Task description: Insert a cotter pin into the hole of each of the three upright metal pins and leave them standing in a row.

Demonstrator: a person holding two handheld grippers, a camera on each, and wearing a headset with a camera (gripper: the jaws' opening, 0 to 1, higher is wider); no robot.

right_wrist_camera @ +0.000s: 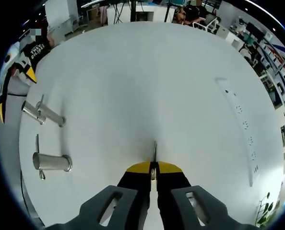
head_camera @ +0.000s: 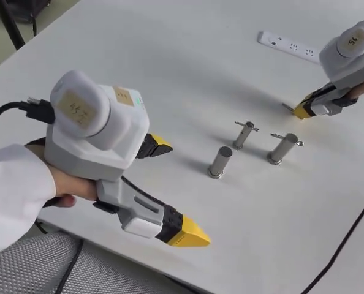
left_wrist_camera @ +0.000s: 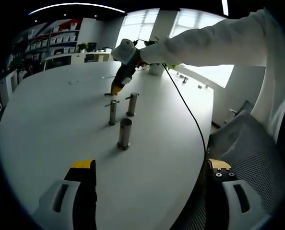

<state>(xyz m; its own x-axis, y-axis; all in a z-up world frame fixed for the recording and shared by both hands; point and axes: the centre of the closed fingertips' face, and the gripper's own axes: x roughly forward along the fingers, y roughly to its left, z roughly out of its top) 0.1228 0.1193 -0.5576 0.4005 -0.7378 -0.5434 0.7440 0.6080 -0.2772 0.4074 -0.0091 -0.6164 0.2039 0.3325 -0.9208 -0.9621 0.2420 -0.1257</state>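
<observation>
Head view: left gripper [head_camera: 176, 188] is nearest, over the near left edge of the desk [head_camera: 170, 61], held by a hand [head_camera: 68, 185] in a white sleeve. Jaws spread wide, nothing in them. Left gripper view agrees: both yellow tips are far apart with bare desk between them. Mesh chair back [head_camera: 41, 266] sits below the near desk edge.

Mid-desk, three metal pins, all upright:
- near pin [head_camera: 220, 162]: closest to the left gripper, no cross-piece at its top.
- middle pin [head_camera: 246, 135]: just behind and right of it, fitted cotter pin [head_camera: 247, 125] through the top.
- right pin [head_camera: 283, 149]: rightmost, second fitted cotter pin [head_camera: 287, 139] through the top.

The three stand close together but apart, more a shallow triangle than a straight line.

Black cable [head_camera: 347, 242] crosses the near right corner of the desk.

Farther right, the right gripper [head_camera: 301, 111] is tipped down with its yellow tips at the desk surface, well apart from the pins. Right gripper view: jaws closed together, pinching a loose cotter pin [right_wrist_camera: 155, 151] that sticks out forward past the tips. Can't tell whether the tips touch the desk.

Farthest: white power strip [head_camera: 289, 46], lying flat beyond the right gripper.
</observation>
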